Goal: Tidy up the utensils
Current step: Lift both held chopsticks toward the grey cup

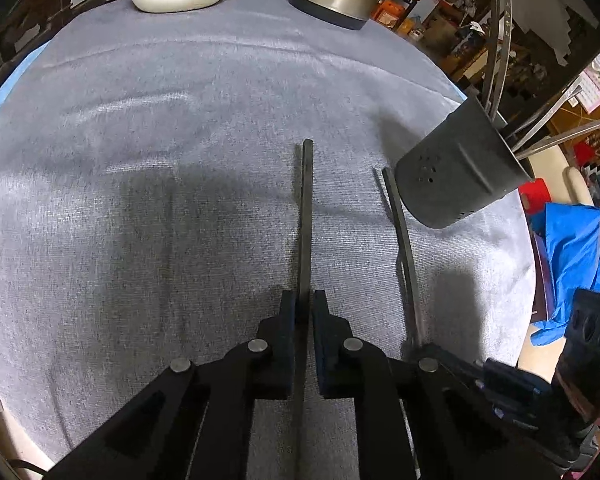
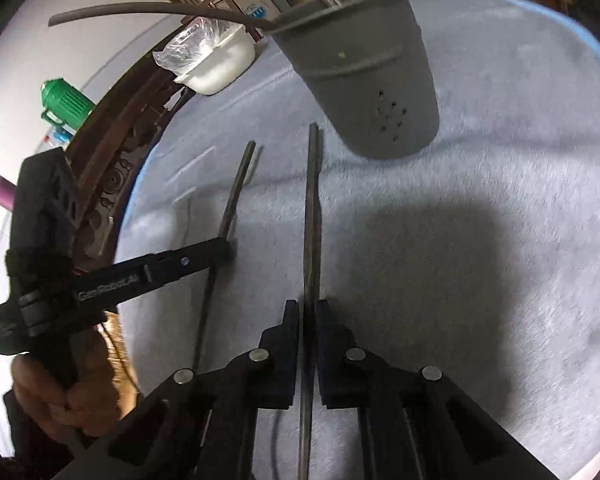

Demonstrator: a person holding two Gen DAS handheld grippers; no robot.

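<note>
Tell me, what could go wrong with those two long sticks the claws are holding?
1. Each claw, left and right, pinches its metal stick near one end, so the long free end might swing or slip out.
2. The grey cup already holds several sticks, so new ones might catch on them or tip the cup.

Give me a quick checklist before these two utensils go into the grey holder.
1. Left claw shut on its utensil: ok.
2. Right claw shut on its utensil: ok.
3. Grey holder upright on the cloth: ok.
4. Room in the holder: cannot tell; several utensils already stand in it, its inside is hidden.
5. Handles apart, not crossing: ok.
6. Which kind of utensil each is: cannot tell; only thin dark handles show.
</note>
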